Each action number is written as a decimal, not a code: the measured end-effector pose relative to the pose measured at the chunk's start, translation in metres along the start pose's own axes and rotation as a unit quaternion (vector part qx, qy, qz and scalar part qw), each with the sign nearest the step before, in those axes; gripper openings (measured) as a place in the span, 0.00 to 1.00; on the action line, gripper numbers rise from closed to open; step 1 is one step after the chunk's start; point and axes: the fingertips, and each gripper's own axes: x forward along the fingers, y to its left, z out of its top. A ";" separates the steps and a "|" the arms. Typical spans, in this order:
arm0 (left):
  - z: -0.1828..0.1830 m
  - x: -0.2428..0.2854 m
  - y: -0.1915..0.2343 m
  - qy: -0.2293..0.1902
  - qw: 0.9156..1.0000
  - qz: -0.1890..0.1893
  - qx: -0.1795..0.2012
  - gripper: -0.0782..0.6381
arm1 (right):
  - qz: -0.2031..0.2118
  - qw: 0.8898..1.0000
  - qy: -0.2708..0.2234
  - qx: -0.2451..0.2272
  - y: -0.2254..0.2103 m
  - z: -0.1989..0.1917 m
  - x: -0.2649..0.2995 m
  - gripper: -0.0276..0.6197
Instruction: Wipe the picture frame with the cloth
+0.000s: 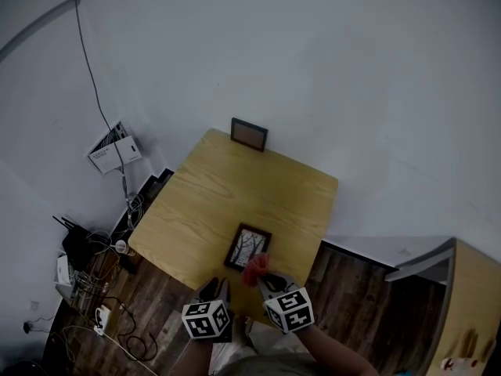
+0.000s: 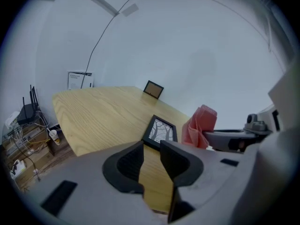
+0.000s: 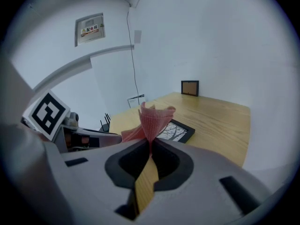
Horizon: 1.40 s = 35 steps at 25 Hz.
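Centrally, the jaws of the right gripper [image 3: 151, 146] are closed on the pink cloth [image 3: 152, 118], pinching it at its lower edge so that the rest stands up as a loose fan above the tips; a grip this low leaves a free pad of fabric to meet the glass. The jaws of the left gripper [image 2: 151, 146] stand apart with nothing between them, only bare wood showing through the gap, which suggests that this gripper is reserved for steadying rather than wiping. Both grippers point down and forward, side by side, at the near edge of the surface [image 1: 235, 186].

Just beyond the jaws lies the picture frame [image 1: 247, 247], black-edged, flat on its back with a print of bare branches facing up. The cloth hangs just above its near end; whether the two touch cannot be told. Lying flat, the frame offers its whole face to a downward stroke, and wiping appears about to begin.

At the far edge a second frame [image 1: 249, 134] stands upright against the wall, well apart from the work.
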 end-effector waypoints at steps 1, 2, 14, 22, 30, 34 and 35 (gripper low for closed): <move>-0.001 -0.008 -0.003 -0.006 1.000 -0.003 -0.001 0.24 | 0.001 1.000 -0.006 0.004 0.005 0.000 -0.006 0.06; -0.002 -0.016 -0.005 -0.012 1.000 -0.005 -0.001 0.23 | 0.002 1.000 -0.011 0.007 0.010 -0.001 -0.011 0.06; -0.031 -0.114 -0.023 -0.051 0.998 -0.022 0.004 0.13 | 0.014 0.998 -0.060 0.021 0.078 -0.019 -0.084 0.06; -0.062 -0.171 -0.031 -0.058 0.998 -0.028 0.001 0.12 | 0.025 0.997 -0.078 0.014 0.118 -0.036 -0.131 0.06; -0.081 -0.211 -0.039 -0.066 0.997 -0.041 -0.001 0.12 | 0.038 0.995 -0.088 0.016 0.148 -0.052 -0.165 0.06; -0.090 -0.226 -0.042 -0.069 0.997 -0.047 -0.004 0.12 | 0.044 0.995 -0.091 0.018 0.159 -0.059 -0.177 0.06; -0.092 -0.229 -0.043 -0.069 0.996 -0.048 -0.004 0.12 | 0.045 0.995 -0.091 0.018 0.161 -0.060 -0.180 0.06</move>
